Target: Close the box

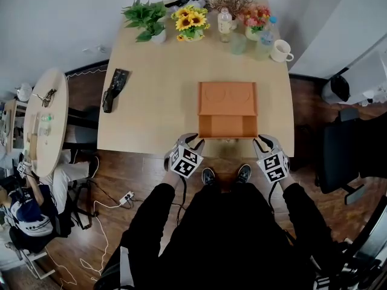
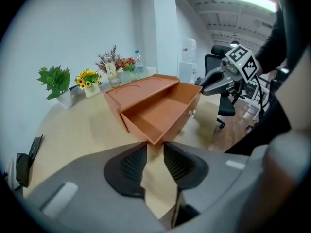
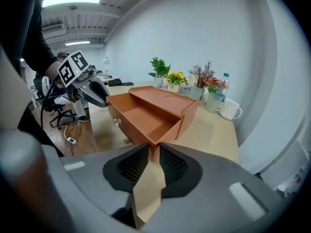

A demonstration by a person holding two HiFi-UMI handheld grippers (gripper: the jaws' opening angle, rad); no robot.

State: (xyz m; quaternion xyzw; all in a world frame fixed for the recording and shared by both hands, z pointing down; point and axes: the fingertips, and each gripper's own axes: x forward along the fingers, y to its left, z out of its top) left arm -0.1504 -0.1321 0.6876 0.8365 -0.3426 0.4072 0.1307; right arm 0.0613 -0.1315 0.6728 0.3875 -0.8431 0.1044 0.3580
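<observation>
An orange box [image 1: 227,97] lies on the light wooden table [image 1: 157,110], and its drawer [image 1: 228,126] stands pulled out toward the front edge. The drawer [image 2: 158,115] is empty, with a small knob [image 3: 116,122] on its front. My left gripper [image 1: 192,139] sits at the drawer's front left corner, and my right gripper [image 1: 264,140] at the front right corner. In the left gripper view my left gripper [image 2: 154,152] has its pads close together, holding nothing, the drawer corner just beyond their tips. My right gripper [image 3: 153,154] stands the same way.
Potted plants [image 1: 147,19], sunflowers [image 1: 191,22], a bottle [image 1: 225,22] and a white mug [image 1: 281,51] line the table's far edge. A black object [image 1: 114,89] lies at the left. A dark office chair [image 1: 344,156] stands to the right, a round table [image 1: 47,122] to the left.
</observation>
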